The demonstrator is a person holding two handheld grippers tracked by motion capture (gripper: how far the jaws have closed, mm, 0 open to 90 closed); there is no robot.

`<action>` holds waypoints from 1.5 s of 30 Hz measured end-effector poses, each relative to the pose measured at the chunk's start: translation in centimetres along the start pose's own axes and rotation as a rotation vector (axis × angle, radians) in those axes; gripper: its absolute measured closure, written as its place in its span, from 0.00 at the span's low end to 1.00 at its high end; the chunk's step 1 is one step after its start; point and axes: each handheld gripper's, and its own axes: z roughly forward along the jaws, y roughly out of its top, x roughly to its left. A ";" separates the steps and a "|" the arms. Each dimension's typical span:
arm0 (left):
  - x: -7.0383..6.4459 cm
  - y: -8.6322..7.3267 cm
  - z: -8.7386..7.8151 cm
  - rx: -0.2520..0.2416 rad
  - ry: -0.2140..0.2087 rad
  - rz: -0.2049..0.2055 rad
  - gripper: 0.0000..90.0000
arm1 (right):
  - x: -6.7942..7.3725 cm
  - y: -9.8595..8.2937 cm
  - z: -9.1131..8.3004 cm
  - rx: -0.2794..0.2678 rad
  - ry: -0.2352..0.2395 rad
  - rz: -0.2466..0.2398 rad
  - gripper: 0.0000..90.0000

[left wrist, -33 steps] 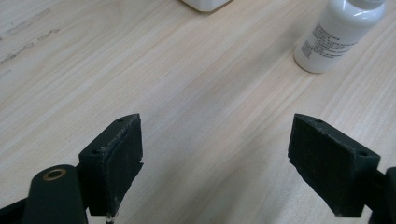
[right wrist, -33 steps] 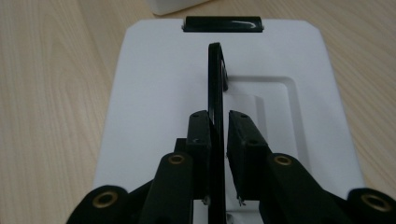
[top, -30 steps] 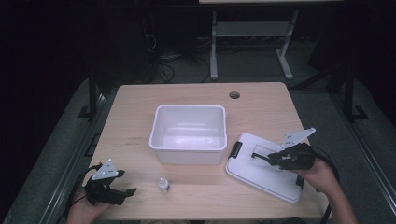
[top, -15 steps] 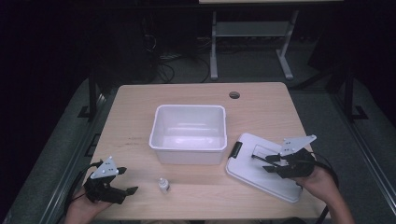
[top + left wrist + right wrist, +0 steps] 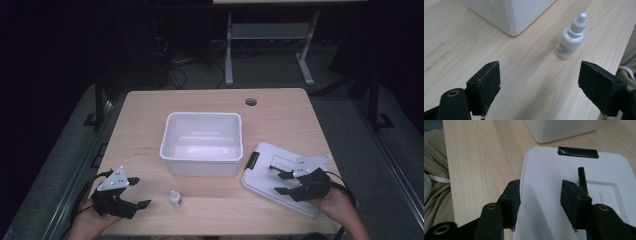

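While my left tool (image 5: 134, 192) gapes wide toward the dropper bottle (image 5: 572, 37), upright on the counter (image 5: 280, 115) just ahead, my right tool (image 5: 540, 196) hangs half open over the lid's (image 5: 574, 190) edge. Closing off-centre could topple that light bottle, I judge.

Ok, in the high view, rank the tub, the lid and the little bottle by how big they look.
1. Tub, largest.
2. Lid, somewhat smaller, though the right gripper covers part of it.
3. Bottle, by far the smallest.
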 end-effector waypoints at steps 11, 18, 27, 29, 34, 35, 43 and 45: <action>-0.6 1.0 0.3 -0.005 -0.033 0.045 0.25 | 0.6 0.3 1.7 -0.014 0.043 0.009 0.46; -1.0 1.8 0.7 0.001 -0.059 0.072 0.25 | 0.9 0.0 2.4 -0.017 0.054 0.026 0.42; -1.3 2.6 1.8 0.019 -0.090 0.101 0.25 | 1.0 -0.3 2.2 -0.030 0.041 0.041 0.36; -1.4 3.0 2.2 0.025 -0.096 0.112 0.25 | 1.0 -0.4 2.2 -0.031 0.042 0.043 0.36; -1.6 3.4 2.8 0.042 -0.110 0.122 0.25 | 1.1 -0.5 2.3 -0.027 0.043 0.039 0.36; -1.6 3.4 2.9 0.043 -0.113 0.125 0.25 | 1.1 -0.5 2.3 -0.025 0.041 0.035 0.36; -1.8 3.7 3.8 0.060 -0.134 0.125 0.27 | 1.1 -0.6 2.4 -0.017 0.042 0.040 0.36; -1.8 3.7 4.1 0.064 -0.140 0.124 0.27 | 1.1 -0.6 2.4 -0.018 0.041 0.039 0.36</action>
